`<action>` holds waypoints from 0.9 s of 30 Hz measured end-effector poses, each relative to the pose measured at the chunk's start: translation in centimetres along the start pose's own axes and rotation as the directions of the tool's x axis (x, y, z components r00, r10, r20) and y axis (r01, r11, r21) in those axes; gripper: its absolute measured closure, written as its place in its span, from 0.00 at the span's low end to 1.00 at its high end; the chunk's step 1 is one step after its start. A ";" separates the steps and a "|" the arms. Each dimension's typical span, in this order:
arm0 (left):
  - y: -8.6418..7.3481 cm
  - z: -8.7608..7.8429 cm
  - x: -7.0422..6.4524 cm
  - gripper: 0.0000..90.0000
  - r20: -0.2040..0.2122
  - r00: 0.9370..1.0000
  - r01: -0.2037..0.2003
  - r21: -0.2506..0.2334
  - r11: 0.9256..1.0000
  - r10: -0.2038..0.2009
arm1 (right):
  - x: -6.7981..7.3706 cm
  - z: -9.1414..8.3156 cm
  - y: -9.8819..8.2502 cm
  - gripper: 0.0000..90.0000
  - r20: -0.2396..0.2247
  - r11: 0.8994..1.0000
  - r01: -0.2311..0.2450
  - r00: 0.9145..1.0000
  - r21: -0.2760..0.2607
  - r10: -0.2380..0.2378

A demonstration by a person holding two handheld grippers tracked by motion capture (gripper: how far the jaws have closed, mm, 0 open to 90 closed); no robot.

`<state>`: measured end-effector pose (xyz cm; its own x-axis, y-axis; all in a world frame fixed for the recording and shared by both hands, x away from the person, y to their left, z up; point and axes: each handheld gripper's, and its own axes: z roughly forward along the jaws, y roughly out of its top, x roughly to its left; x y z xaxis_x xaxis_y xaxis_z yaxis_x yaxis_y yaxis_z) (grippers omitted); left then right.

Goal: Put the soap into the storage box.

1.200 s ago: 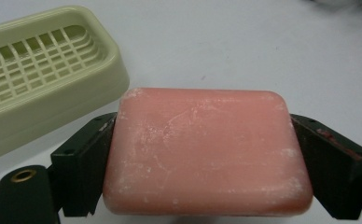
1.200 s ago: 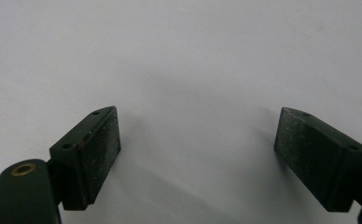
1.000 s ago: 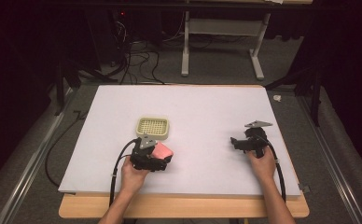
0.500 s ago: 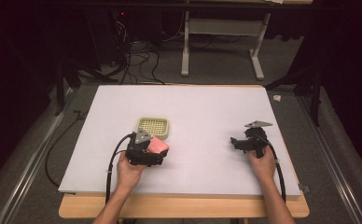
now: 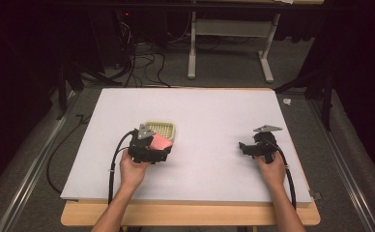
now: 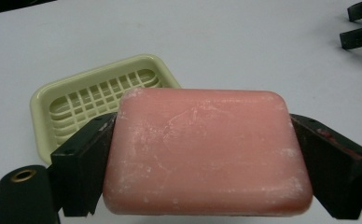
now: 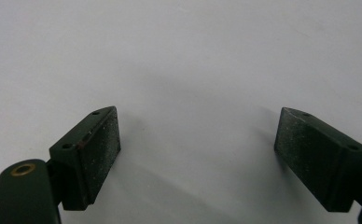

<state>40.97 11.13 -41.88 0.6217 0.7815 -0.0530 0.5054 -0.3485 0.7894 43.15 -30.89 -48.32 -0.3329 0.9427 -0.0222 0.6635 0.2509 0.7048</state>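
The left gripper gripped the pink soap bar by its two ends, raised just in front of the pale green soap dish; the right gripper sat spread wide over the white table, well apart

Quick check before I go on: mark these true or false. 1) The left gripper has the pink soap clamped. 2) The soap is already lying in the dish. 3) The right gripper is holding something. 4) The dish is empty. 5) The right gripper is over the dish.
1) The left gripper has the pink soap clamped between its jaws: true.
2) The soap lies in the soap dish: false; it is held in the jaws on the near side of the dish.
3) The right gripper holds something: false; its jaws stand open over bare table.
4) The dish is empty: true.
5) The right gripper is over the dish: false; it is off to the right of it.
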 end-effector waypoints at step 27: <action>1.4 2.3 3.2 0.15 -0.080 0.991 0.111 0.038 0.993 -0.107 | 0.0 0.0 0.0 0.16 0.000 1.000 -0.001 1.000 0.000 0.001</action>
<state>45.05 11.93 -42.38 0.5143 0.8530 -0.0886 0.5936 -0.2795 0.7547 43.15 -30.88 -48.32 -0.3324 0.9429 -0.0216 0.6640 0.2502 0.7046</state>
